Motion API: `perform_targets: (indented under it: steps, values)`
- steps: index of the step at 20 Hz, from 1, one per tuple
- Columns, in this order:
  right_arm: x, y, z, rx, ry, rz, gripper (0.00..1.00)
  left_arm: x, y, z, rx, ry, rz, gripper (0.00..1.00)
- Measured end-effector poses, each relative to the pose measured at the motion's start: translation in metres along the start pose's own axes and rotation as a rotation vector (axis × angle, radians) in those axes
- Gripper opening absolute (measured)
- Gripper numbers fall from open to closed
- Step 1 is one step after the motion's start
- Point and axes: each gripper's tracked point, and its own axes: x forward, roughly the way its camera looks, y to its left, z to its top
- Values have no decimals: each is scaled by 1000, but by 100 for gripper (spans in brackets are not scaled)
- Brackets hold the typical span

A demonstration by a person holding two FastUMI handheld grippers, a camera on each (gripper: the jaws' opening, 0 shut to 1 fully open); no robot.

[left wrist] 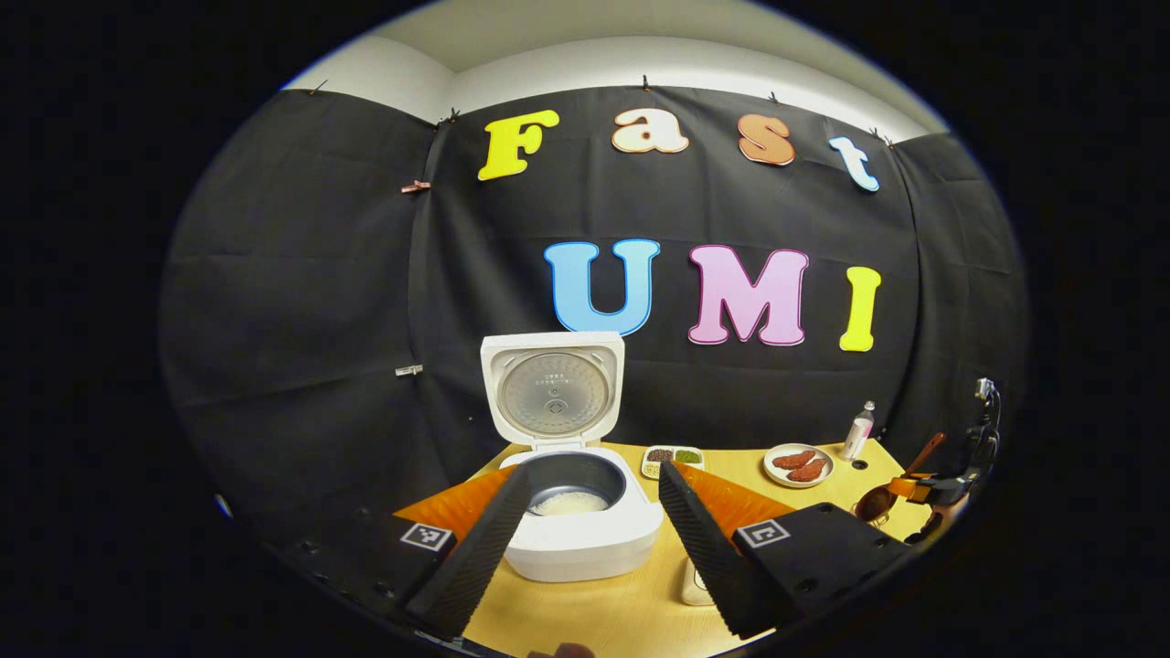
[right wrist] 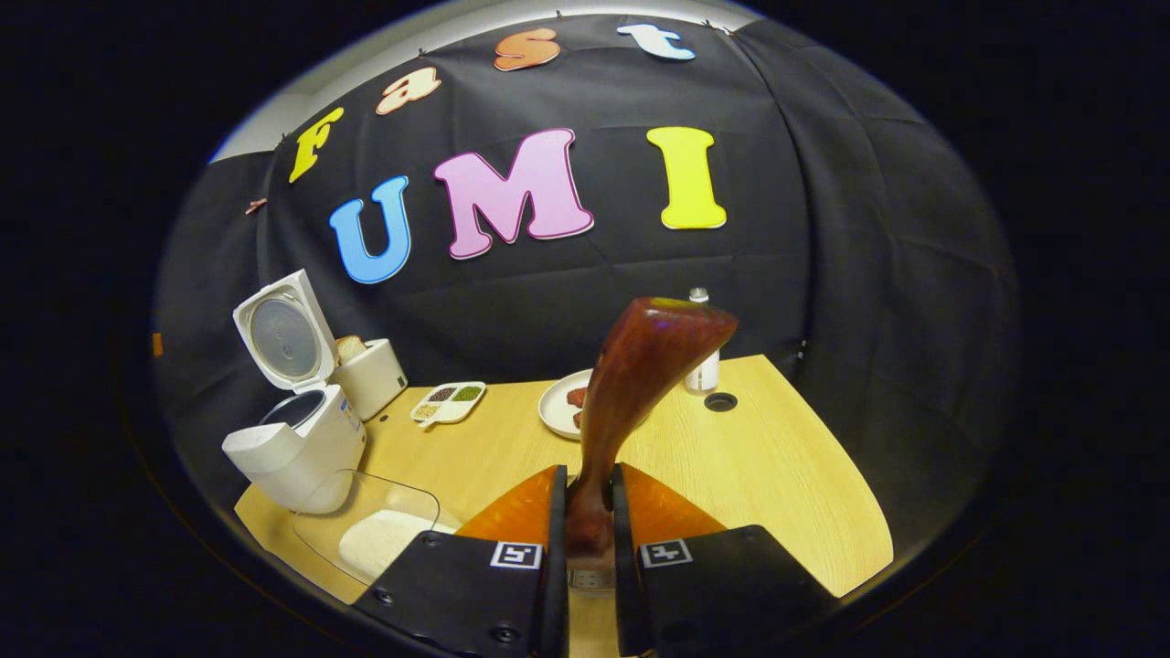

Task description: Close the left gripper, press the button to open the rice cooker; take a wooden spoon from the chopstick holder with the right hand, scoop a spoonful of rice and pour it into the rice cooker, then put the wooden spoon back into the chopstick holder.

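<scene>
Wood-grain counter [right wrist: 759,457] before the black cloth wall. My left tongs [left wrist: 594,516] gape wide before the open rice cooker [left wrist: 571,512], touching nothing. My right tongs [right wrist: 590,512] clamp the upright wooden spoon [right wrist: 640,375].

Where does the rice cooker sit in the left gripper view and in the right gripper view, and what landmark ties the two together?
Left gripper view: the rice cooker stands at centre, lid up, between that gripper's fingers, rice in the pot.
Right gripper view: the rice cooker stands at far left, at the table's corner, lid up.
Shared landmark: the divided dish of grains just beside the cooker.
</scene>
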Motion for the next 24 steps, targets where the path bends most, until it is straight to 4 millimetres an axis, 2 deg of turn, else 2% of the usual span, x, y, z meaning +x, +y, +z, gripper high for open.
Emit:
perform_targets:
  steps: [1, 2, 3, 7, 11, 13, 18, 24]
  values:
    - [-5, 8, 8, -5, -15, 7, 24, 0, 4, -1, -6, 0, -2, 97]
    - [-8, 18, 16, -8, -31, 19, 19, 0, 9, -1, -10, 0, -5, 97]
    - [-12, 30, 23, -11, -44, 36, 24, -1, 14, -2, -12, 1, -6, 97]
    - [-21, 96, 35, -45, -65, 138, 24, -1, 30, -1, 9, -8, -18, 97]
    - [-19, 151, 8, -157, -15, 200, 24, 1, 44, -1, 9, -4, -32, 97]
    - [-14, 169, -13, -209, 21, 199, 24, 1, 50, -2, 17, -2, -36, 97]
    - [6, 183, -69, -341, 121, 138, 24, 5, 58, 0, 49, -10, -75, 97]
    - [28, 178, -119, -420, 208, 23, 24, 11, 73, -4, 56, 1, -105, 97]
